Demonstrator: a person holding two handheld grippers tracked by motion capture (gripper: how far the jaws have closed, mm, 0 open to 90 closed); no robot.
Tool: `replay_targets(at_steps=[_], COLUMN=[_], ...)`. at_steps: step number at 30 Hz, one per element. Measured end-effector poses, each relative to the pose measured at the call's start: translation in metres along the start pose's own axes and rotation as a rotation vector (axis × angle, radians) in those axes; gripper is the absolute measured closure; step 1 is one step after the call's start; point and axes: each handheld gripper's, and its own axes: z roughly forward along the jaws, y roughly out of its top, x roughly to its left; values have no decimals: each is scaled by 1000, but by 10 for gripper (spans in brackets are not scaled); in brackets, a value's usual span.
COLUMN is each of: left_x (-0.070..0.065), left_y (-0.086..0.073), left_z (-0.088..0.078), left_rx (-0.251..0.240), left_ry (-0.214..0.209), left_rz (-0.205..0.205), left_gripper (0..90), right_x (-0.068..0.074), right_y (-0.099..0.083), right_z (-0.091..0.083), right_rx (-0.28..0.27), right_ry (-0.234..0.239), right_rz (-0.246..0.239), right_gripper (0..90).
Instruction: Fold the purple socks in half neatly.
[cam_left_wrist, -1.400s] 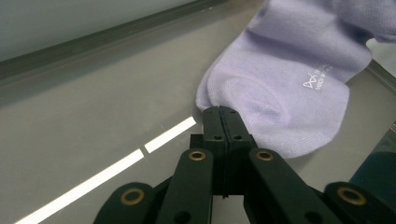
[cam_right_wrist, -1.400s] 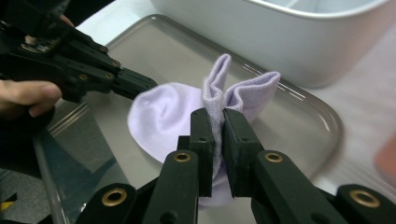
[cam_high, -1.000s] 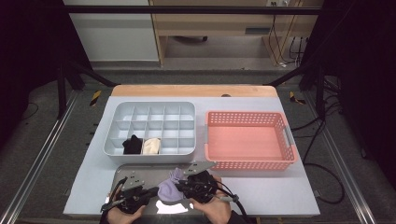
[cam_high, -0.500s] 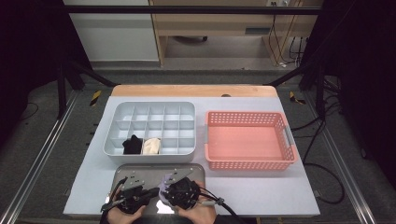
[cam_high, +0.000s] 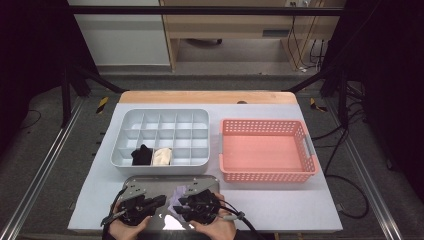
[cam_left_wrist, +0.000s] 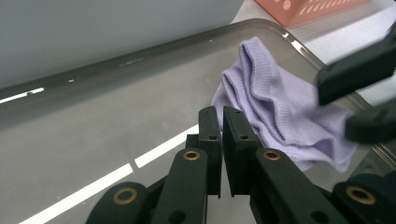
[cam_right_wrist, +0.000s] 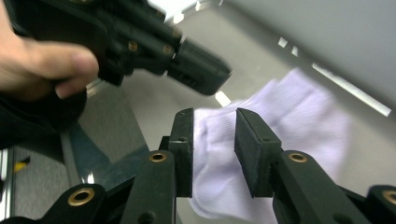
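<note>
— Where is the sock, and what do my tongs do?

— The lilac sock (cam_left_wrist: 280, 116) lies crumpled on the grey tray (cam_high: 150, 182), just ahead of my right tongs (cam_right_wrist: 214, 140), whose jaws stand apart with nothing between them. My left tongs (cam_left_wrist: 220, 135), beside it, are pressed together and empty, I think to keep out of the way.

— And the containers beyond?

— The divided box (cam_high: 160, 135) holds a black sock (cam_high: 142, 155) and a cream sock (cam_high: 162, 157) in neighbouring cells. The pink basket (cam_high: 267, 150) holds nothing.

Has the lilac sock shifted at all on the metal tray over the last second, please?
Yes. The lilac sock was bunched up between the two grippers; it now lies lower and flatter on the metal tray, nearer the tray's near edge.
</note>
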Motion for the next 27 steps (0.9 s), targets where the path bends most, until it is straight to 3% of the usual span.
replay_targets(at_steps=[4, 6, 10, 15, 19, 21, 27], left_x=[-1, -5, -11, -26, -40, -45, -41], left_y=[3, 12, 22, 34, 38, 36, 24], left_z=[-3, -7, -8, -2, 12, 22, 35], left_rx=[-21, -49, -61, -54, -26, 10, 70], left_ry=[-6, -15, -24, -56, -81, -71, -30], left_rz=[-4, 8, 37, 61, 86, 108, 121], left_gripper=[857, 859, 864, 863, 863, 867, 871], right_x=[-9, -20, -23, -21, -23, -28, -33], right_y=[-2, -12, -22, -27, -26, -25, -35], right_z=[-13, -10, -2, 6, -1, -14, -14], right_rx=[-32, 11, 47, 66, 32, 2, 21], right_ry=[-52, -83, -87, -76, -69, -100, -126], right_rz=[9, 25, 28, 24, 33, 61, 96], right_gripper=[799, 863, 899, 895, 863, 829, 738])
